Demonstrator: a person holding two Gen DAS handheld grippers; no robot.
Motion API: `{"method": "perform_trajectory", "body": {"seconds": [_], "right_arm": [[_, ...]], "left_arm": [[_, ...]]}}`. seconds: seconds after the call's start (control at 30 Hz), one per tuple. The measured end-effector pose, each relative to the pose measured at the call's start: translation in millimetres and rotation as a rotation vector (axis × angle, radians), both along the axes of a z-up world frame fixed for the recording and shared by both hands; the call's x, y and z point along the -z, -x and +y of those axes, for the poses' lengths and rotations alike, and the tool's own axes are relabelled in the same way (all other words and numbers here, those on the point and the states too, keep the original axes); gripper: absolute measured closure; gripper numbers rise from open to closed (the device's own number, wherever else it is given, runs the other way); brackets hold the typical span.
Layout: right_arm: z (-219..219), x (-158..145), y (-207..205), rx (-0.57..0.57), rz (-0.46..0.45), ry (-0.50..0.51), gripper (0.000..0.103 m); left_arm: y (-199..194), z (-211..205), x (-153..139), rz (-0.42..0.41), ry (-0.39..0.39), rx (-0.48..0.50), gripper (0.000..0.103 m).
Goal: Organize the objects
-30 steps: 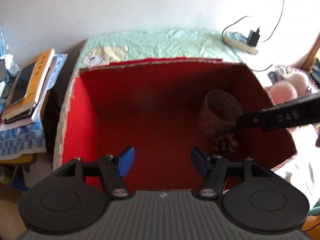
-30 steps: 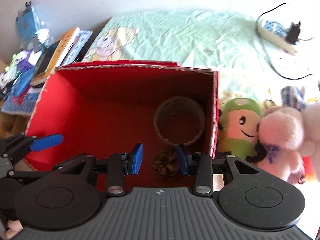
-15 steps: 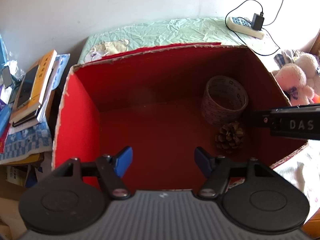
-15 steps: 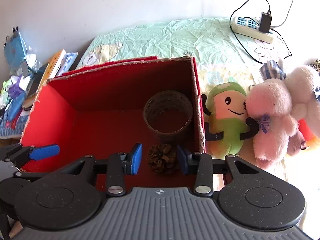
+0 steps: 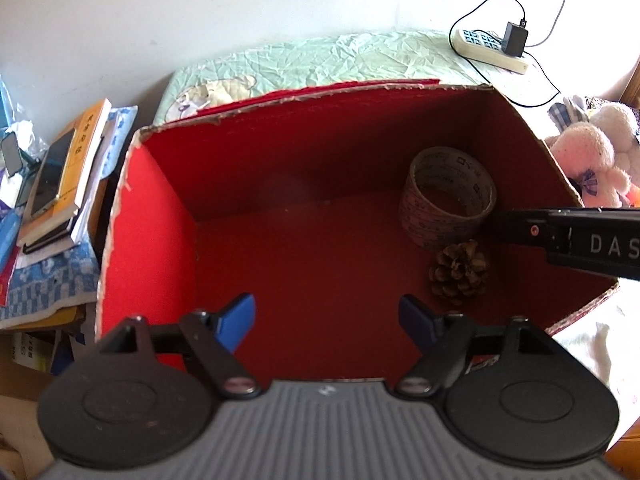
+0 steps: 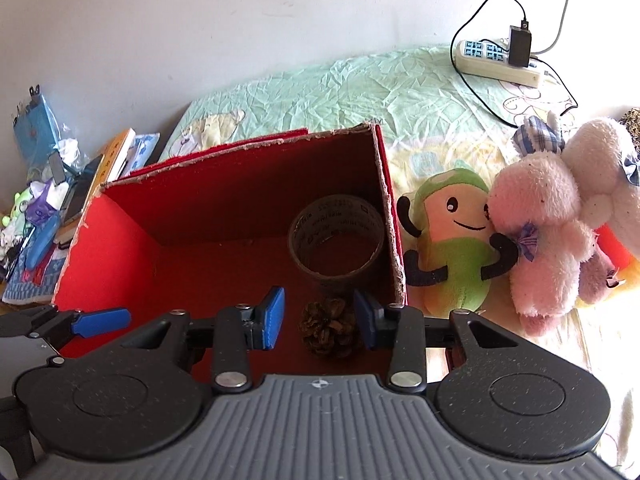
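2 items already sit in the red box [image 6: 120, 264], tape roll [image 6: 336, 240] and pine cone [image 6: 328, 332]; my right gripper [image 6: 320, 318] half-open astride the cone without contact, left gripper [image 5: 328, 320] opening wide and empty, so next I grab the green plush [image 6: 452, 240].

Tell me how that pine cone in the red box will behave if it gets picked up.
The pine cone looks dry with open scales, so it's probably light and brittle; a hard squeeze may snap scales. Its rough surface should grip well. Rounded and lying on its side on the box floor, it could roll if nudged.
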State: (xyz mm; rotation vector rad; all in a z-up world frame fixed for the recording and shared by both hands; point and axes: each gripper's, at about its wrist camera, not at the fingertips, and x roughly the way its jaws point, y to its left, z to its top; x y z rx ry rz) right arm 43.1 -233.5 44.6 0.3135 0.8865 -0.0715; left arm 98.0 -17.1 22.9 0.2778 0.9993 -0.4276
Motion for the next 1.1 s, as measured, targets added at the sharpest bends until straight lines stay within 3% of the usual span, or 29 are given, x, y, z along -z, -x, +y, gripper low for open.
{"method": "perform_trajectory", "body": {"seconds": [0.13,0.4,0.7,1.1], "right_arm": [[-0.7,0.9,2.3,-0.009,-0.024,-0.003,0.063],[3.5,0.4,2.5,-0.018,-0.025,0.021,0.063],[5.0,2.8,-0.6,-0.08,-0.012,0.036,0.063],[8.8,1.5,-0.3,-0.076,0.004,0.059,0.063]], "left_arm": [[0.8,-0.2,-1.1,-0.009,-0.001,0.003,0.013],[8.1,-7.9,-4.3,-0.05,-0.04,0.01,0.012],[4.0,-3.5,-10.8,-0.06,-0.052,-0.06,0.013],[-3.3,-6.9,-1.7,-0.009,-0.062,-0.071,0.013]]}}
